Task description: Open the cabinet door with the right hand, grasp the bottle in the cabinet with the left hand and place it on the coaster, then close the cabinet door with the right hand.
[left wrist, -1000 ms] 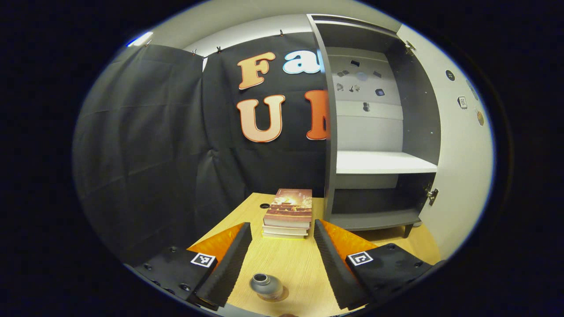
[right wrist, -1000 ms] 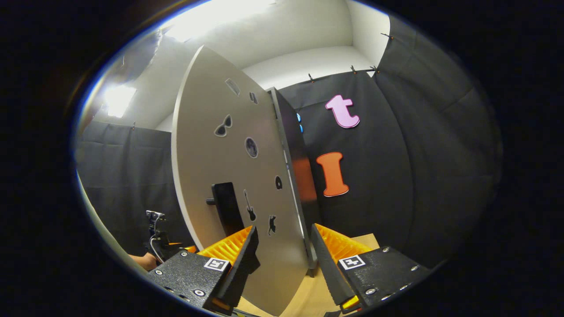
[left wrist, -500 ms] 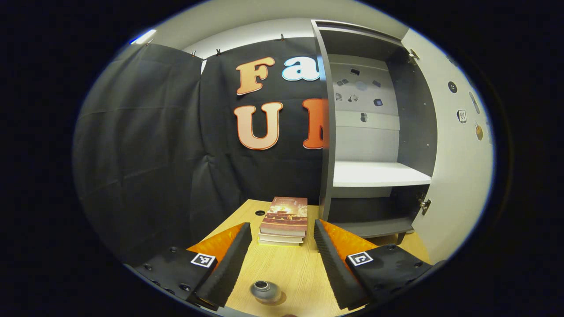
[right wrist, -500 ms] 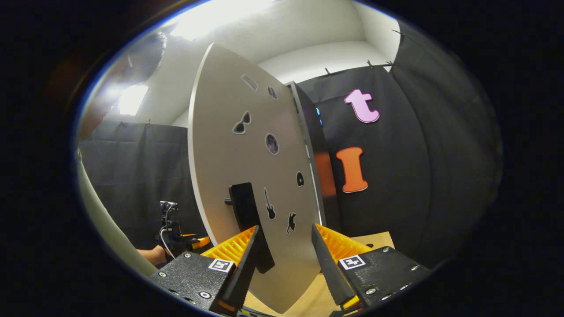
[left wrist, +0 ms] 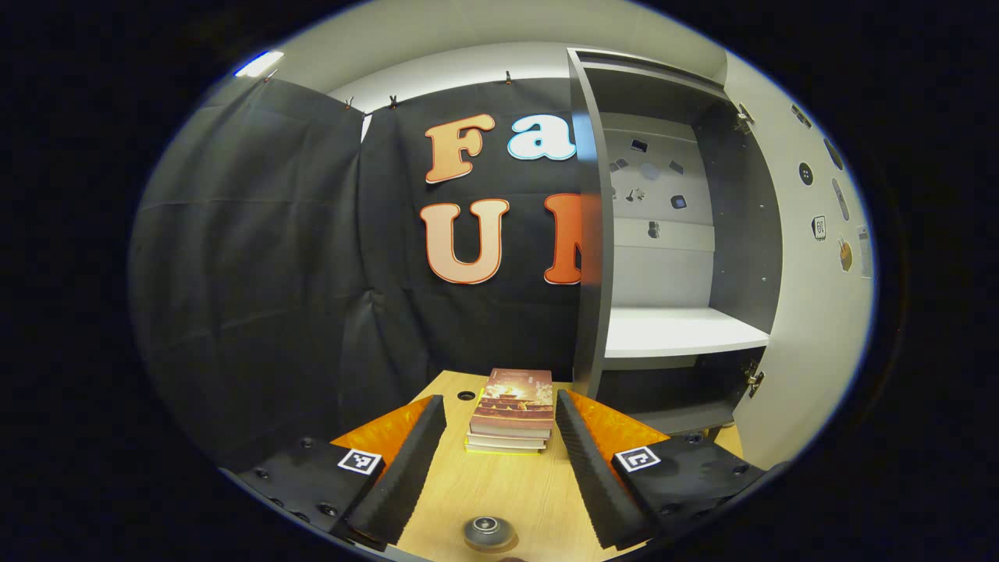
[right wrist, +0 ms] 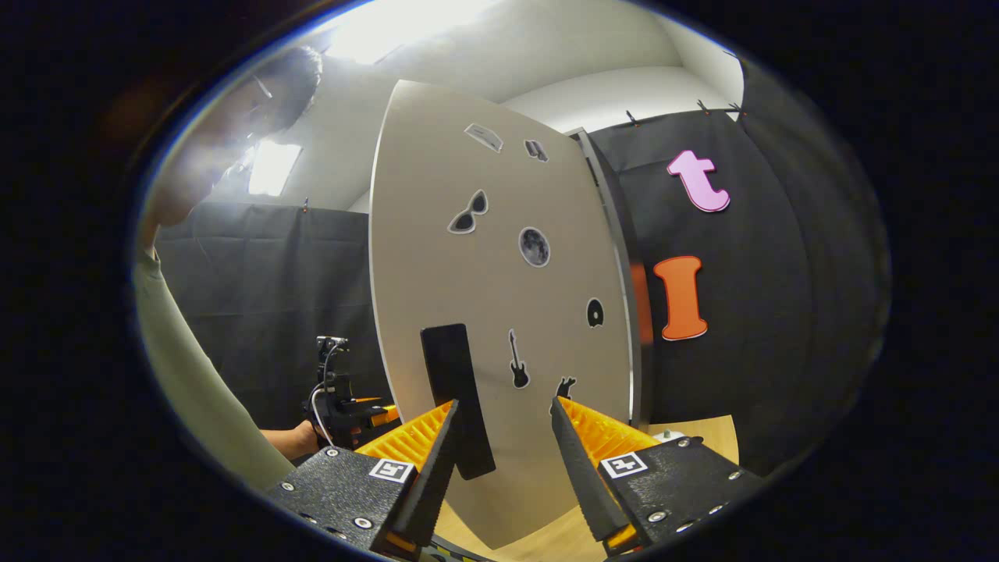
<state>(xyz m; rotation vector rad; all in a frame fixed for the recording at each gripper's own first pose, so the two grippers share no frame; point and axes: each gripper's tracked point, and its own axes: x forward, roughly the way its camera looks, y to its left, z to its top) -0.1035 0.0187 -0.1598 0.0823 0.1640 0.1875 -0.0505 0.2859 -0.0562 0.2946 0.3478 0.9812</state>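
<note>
Hanging over the desk (left wrist: 499, 484), the left tool (left wrist: 493, 460) has its fingers spread wide with nothing between them. The bottle (left wrist: 489, 533) stands on the desk at 6 o'clock in the left gripper view, seen from above near the bottom edge between the two fingers and touching neither; whether a coaster lies under it cannot be told. A stack of books (left wrist: 511, 410) lies farther out at 12 o'clock from the bottle, just beside the cabinet (left wrist: 671, 257), which stands at 2 o'clock with its front open, a pale shelf (left wrist: 679, 332) across the middle and small stickers on the back panel. The door (left wrist: 819, 273) shows at 3 o'clock in that view, swung outward on its hinges. In the right gripper view the right tool (right wrist: 503, 460) is also wide and holds nothing; the door's outer face (right wrist: 499, 312) rises right ahead at 12 o'clock, and its dark handle (right wrist: 456, 398) sits just beside the tool's left finger, slightly behind it. At 8 o'clock a person's hand (right wrist: 300, 439) holds the other tool, with a pale sleeve (right wrist: 195, 390) nearer the edge.
</note>
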